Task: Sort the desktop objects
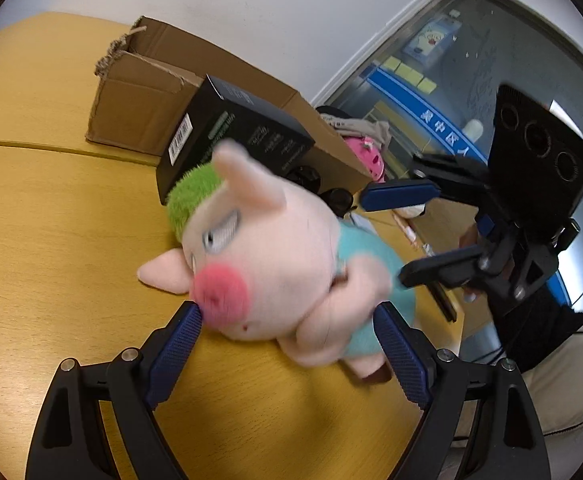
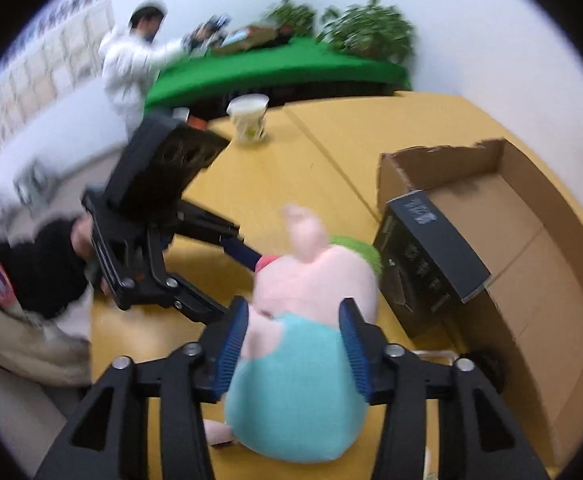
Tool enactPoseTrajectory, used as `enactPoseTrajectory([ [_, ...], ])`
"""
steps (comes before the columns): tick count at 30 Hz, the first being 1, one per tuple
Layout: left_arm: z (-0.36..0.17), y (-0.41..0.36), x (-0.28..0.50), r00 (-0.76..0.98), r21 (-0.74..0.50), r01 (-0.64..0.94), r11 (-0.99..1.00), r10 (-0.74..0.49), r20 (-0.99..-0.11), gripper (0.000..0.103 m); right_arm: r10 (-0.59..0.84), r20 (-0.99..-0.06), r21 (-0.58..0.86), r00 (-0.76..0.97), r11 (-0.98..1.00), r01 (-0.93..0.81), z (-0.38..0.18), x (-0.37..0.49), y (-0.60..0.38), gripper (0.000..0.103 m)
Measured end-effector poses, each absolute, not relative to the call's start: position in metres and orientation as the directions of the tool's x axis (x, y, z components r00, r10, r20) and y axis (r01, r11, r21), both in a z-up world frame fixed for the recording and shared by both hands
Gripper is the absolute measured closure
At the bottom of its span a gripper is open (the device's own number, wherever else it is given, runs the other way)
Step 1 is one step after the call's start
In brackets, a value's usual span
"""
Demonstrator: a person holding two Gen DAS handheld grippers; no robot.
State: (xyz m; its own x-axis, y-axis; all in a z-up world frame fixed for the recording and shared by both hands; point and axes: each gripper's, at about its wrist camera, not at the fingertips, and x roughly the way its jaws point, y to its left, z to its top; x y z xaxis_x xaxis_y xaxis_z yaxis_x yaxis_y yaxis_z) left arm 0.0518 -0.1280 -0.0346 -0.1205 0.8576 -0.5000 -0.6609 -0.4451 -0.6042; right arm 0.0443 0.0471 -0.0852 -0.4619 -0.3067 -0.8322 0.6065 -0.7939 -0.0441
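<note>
A plush pig [image 1: 275, 264] with pink snout, green hair and turquoise shirt lies on the yellow wooden table [image 1: 51, 220]. My right gripper [image 2: 294, 304] is shut on the pig [image 2: 311, 288], its blue pads pressing both sides of the turquoise body. In the left wrist view the right gripper [image 1: 383, 240] comes in from the right, behind the pig. My left gripper [image 1: 287, 308] stands wide open around the pig's head, one fingertip at the snout. From the right wrist view the left gripper [image 2: 237, 284] sits to the left, its upper finger touching the snout.
A black carton [image 1: 231, 140] leans against an open cardboard box [image 2: 531, 240] just beyond the pig. A pale cup [image 2: 248, 120] stands farther back on the table. A person in white [image 2: 127, 68] works at a green table [image 2: 275, 64] with plants.
</note>
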Motion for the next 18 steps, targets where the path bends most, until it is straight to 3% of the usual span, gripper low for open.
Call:
enactPoseTrajectory([
  [2,-0.038,-0.124,0.054,-0.113,-0.604,-0.661,-0.445,0.855,-0.507,0.013,-0.292,-0.855,-0.043,-0.429,-0.784,0.620,-0.094,0.033,0.044,0.056],
  [8,-0.044,-0.127,0.054,-0.130,-0.610,-0.651,-0.452,0.858,-0.497,0.013,-0.412,-0.828,0.156,-0.379,-0.819,0.552,-0.086,0.008,0.076,0.056],
  [9,-0.046,-0.130,0.053,-0.133,-0.610,-0.649,-0.454,0.858,-0.497,0.013,-0.430,-0.822,0.184,-0.374,-0.821,0.540,-0.084,0.005,0.081,0.052],
  [12,-0.052,-0.131,0.049,-0.130,-0.619,-0.643,-0.452,0.860,-0.493,0.013,-0.407,-0.835,0.160,-0.370,-0.823,0.546,-0.085,0.000,0.086,0.037],
  [18,-0.061,-0.122,0.048,-0.115,-0.612,-0.647,-0.455,0.851,-0.512,0.010,-0.384,-0.869,0.133,-0.313,-0.789,0.600,-0.101,0.006,0.066,0.039],
])
